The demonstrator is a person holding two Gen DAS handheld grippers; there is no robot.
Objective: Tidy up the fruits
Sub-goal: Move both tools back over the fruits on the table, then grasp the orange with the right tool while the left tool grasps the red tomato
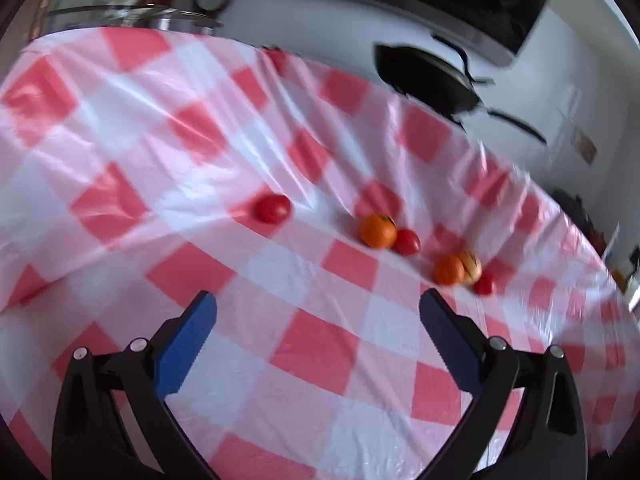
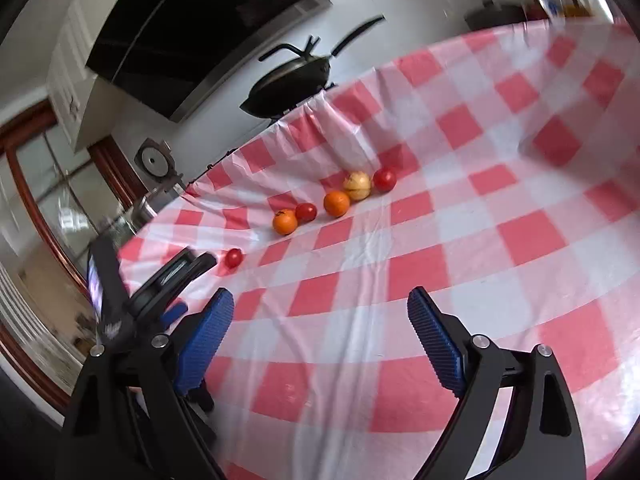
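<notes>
Six fruits sit blurry on the desk (image 1: 320, 360); left claw (image 1: 318, 308) and right claw (image 2: 320, 304) gape wide, holding nothing.

White wall (image 2: 224, 120), black range hood (image 2: 200, 28) — wok (image 2: 292, 80), wood-framed glass door (image 2: 44, 184)

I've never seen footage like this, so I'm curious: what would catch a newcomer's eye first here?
Probably the red-and-white checked tablecloth that fills both views, with a loose row of small fruits on it: red tomatoes, oranges and one pale striped fruit. Next come the blue-padded tongs in the foreground, the left gripper and right gripper, both wide open and empty. Beyond the table's far edge sits a black pan.
</notes>
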